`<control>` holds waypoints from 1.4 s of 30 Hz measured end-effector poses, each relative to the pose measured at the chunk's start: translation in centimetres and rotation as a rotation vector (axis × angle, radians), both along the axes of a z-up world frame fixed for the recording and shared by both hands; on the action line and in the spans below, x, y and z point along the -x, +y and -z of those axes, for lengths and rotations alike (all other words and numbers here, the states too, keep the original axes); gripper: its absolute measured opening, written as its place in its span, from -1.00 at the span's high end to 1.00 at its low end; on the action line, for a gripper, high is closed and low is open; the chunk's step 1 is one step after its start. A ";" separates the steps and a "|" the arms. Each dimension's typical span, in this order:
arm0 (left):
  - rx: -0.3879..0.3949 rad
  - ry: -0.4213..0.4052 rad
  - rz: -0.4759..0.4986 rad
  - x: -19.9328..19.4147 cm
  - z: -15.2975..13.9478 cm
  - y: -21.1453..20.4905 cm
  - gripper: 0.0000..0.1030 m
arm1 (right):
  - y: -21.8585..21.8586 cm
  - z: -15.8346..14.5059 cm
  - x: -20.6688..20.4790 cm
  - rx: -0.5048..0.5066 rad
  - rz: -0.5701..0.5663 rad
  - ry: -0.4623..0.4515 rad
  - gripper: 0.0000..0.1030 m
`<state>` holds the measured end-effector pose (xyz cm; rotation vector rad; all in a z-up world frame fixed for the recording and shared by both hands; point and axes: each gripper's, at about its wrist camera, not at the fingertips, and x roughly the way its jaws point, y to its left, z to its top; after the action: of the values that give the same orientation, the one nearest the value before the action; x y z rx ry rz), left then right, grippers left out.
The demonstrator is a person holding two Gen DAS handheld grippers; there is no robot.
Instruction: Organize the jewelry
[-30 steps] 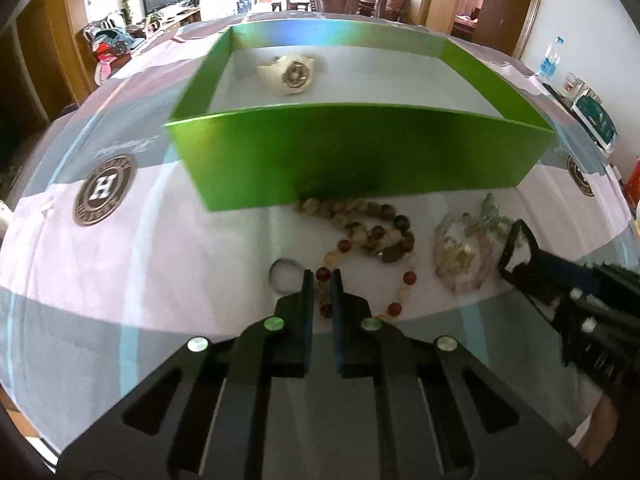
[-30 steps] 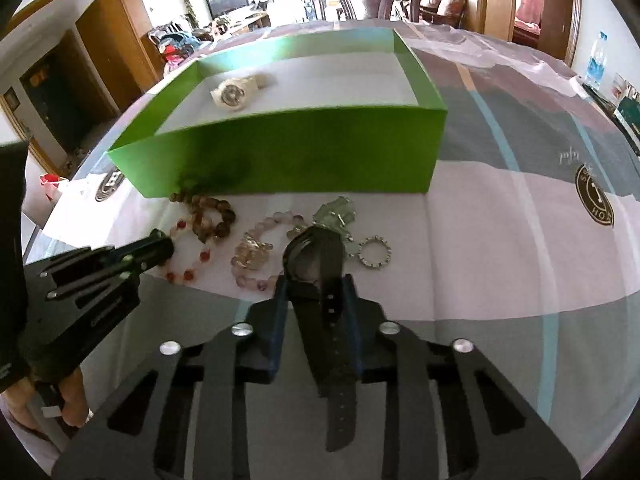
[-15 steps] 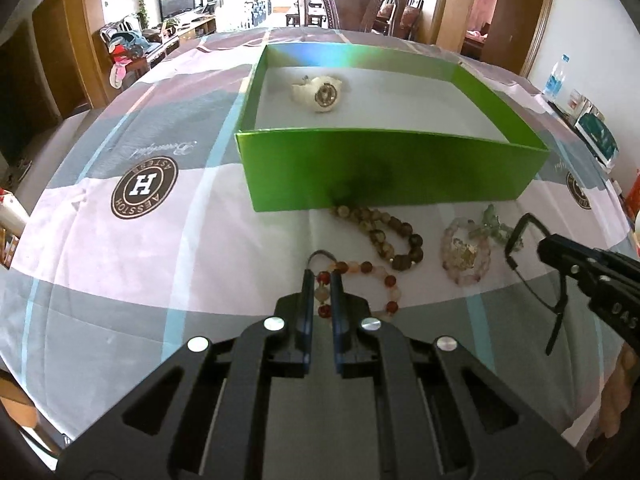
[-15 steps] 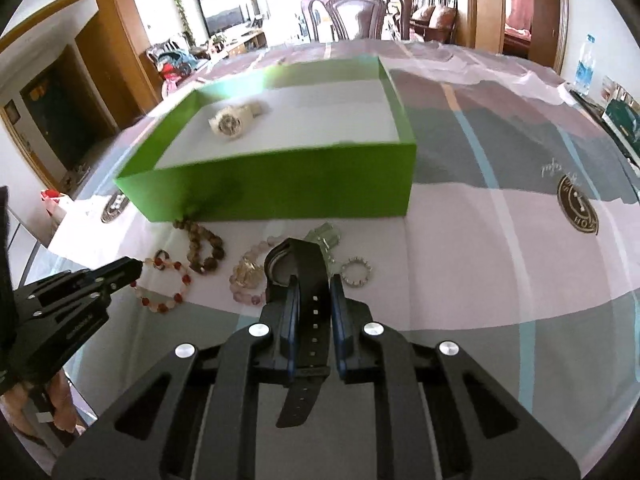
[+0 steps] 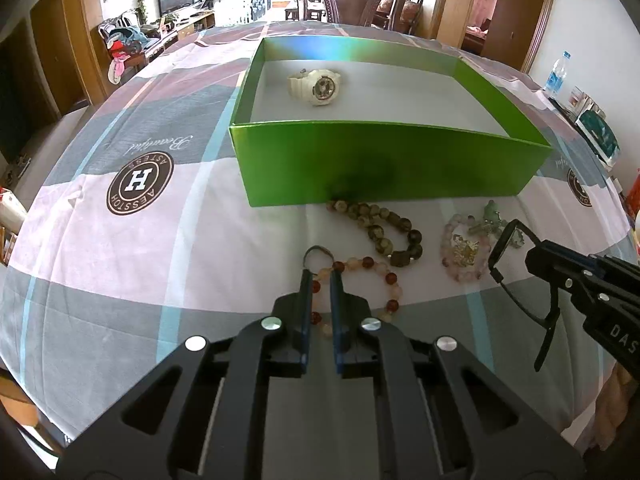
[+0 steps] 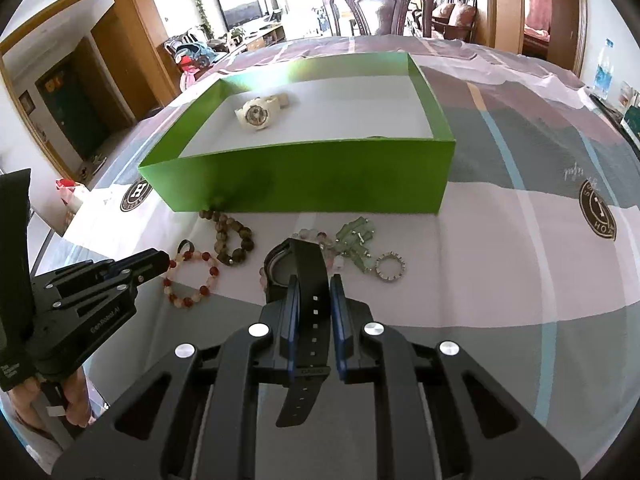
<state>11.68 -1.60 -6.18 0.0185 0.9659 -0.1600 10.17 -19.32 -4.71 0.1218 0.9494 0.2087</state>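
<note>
Right gripper clamps black watch by its strap, lifted above table. Left gripper, fingers narrow, pinches small ring over red bracelet. White watch lies in green box at far left corner; other bracelets along box's near wall.

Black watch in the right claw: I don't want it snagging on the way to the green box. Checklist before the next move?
1. Black watch clamped in right claw: ok.
2. Green box open, room beside white watch: ok.
3. Watch clear of pink bracelet: cannot tell.
4. Strap tail hanging loose, may catch box wall: not ok.
5. Left claw, holding dark ring, off to the side: ok.
</note>
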 end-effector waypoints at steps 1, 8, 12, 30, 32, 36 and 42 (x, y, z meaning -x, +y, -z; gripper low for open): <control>0.000 0.000 -0.001 0.0 0.0 0.0 0.83 | 0.0 0.0 0.1 0.000 -0.001 0.001 0.70; 0.000 -0.001 -0.008 0.0 0.0 0.1 0.61 | -0.1 0.1 0.1 -0.002 0.007 0.000 0.58; 0.003 0.001 -0.010 0.0 0.0 0.2 0.49 | -0.7 -0.1 0.1 0.000 0.038 -0.011 0.25; 0.000 0.001 -0.011 0.1 -0.1 0.1 0.29 | 1.1 1.8 0.1 0.037 -0.023 0.031 0.62; 0.000 0.001 -0.013 0.1 -0.1 0.1 0.29 | 1.4 1.9 0.1 0.031 -0.037 0.035 0.74; -0.001 -0.001 -0.019 0.2 0.0 0.1 0.27 | 2.1 1.8 0.1 0.002 -0.063 0.036 0.81; -0.001 -0.007 -0.033 0.4 -0.1 0.4 0.18 | 3.1 1.2 0.3 -0.016 -0.101 0.016 0.79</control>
<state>11.31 -1.20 -6.05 0.0039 0.9587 -0.1294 9.89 -16.23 -5.90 0.0905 0.9704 0.3087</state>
